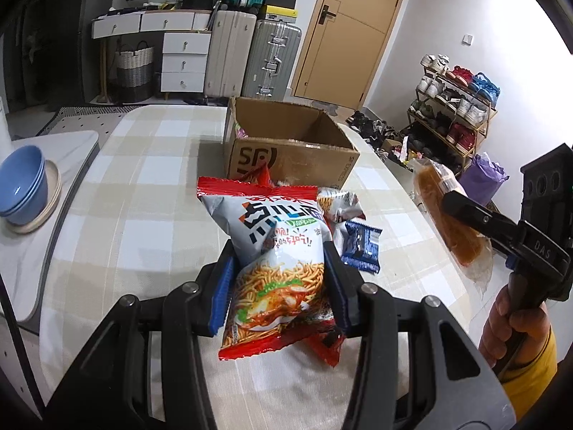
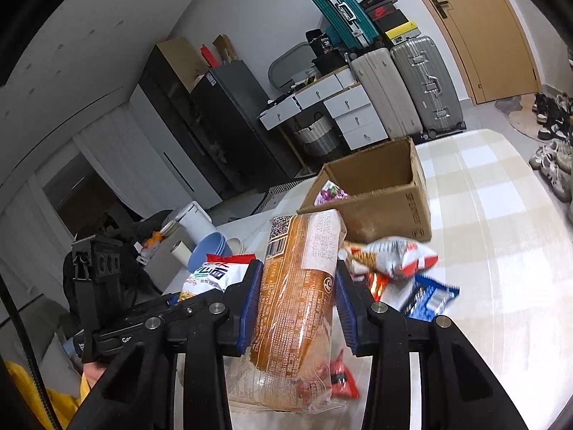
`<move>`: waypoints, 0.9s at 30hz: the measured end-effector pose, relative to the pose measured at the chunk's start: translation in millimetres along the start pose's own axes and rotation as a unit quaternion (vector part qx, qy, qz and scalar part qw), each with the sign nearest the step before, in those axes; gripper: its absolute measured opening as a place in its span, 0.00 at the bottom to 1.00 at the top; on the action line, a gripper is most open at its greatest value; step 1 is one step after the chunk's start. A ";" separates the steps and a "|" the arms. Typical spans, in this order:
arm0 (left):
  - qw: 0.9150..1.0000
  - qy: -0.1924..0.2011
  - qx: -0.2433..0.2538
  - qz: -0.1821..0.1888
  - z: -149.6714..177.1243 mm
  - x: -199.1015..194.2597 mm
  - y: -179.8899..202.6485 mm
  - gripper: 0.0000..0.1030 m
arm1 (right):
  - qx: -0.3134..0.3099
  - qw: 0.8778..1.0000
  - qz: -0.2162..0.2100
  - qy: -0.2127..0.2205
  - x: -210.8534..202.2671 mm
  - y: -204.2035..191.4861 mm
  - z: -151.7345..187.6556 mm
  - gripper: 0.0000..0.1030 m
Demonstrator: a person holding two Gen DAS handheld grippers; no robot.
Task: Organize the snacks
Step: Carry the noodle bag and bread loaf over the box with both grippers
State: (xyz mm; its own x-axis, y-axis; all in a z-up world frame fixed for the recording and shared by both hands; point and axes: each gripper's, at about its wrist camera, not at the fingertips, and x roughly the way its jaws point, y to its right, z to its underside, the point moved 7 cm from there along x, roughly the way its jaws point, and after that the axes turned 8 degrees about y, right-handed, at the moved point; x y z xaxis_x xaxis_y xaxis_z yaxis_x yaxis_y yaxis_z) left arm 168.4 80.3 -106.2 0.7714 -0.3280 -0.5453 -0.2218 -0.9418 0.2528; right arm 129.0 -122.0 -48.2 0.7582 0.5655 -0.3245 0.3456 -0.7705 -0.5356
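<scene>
Snacks are being handled over a tabletop (image 1: 143, 193) covered with a beige and white checked cloth. The left gripper (image 1: 279, 279) is clamped on a noodle snack bag (image 1: 275, 247), white and red with a picture of noodles; the blue pads are pressed against both sides of the bag, which is held above the cloth. The right gripper (image 2: 297, 304) is closed on a bread pack (image 2: 297, 286), a long brown loaf in clear wrapping, gripped around its middle with the barcode end pointing away from the camera. In the left wrist view this same pack (image 1: 447, 222) is seen lifted at the right, with the hand (image 1: 508, 322) and a yellow sleeve (image 1: 537, 376) below the tool.

Several packets are left on the cloth between the grippers and the box: a second noodle bag (image 2: 397, 254) lying on its side, a dark blue packet (image 1: 361, 247) just beside it, and a red packet (image 2: 343, 380) partly hidden under the bread pack. A cardboard box (image 1: 297, 157) stands open further back on the tabletop, and something colourful is visible inside near its left wall, too small to be told. Blue bowls (image 1: 25, 186) are stacked on a plate on a separate white surface at the left.
</scene>
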 end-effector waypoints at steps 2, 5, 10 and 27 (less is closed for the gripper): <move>1.000 0.000 0.002 0.003 -8.0 1.5 -0.1 0.41 | 0.001 1.000 -0.004 0.000 6.5 1.1 -10.0 0.38; 1.000 0.007 0.011 0.002 -23.2 6.3 -0.4 0.41 | -0.004 1.000 -0.009 0.002 17.6 2.5 -29.6 0.38; 1.000 0.012 0.023 0.004 -55.6 19.7 1.3 0.41 | -0.014 1.000 -0.012 0.002 39.1 6.5 -63.3 0.38; 0.998 0.017 0.057 -0.006 -200.5 129.9 10.4 0.41 | -0.045 0.998 -0.010 -0.031 155.9 28.7 -159.9 0.38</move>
State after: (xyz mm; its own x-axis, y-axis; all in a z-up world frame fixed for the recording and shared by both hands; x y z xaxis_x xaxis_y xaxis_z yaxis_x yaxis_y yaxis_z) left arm 385.9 42.8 -14.2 0.7941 -0.3149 -0.5199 -0.2768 -0.9488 0.1518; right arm 345.5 -103.0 10.6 0.7157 0.5963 -0.3636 0.4103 -0.7803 -0.4720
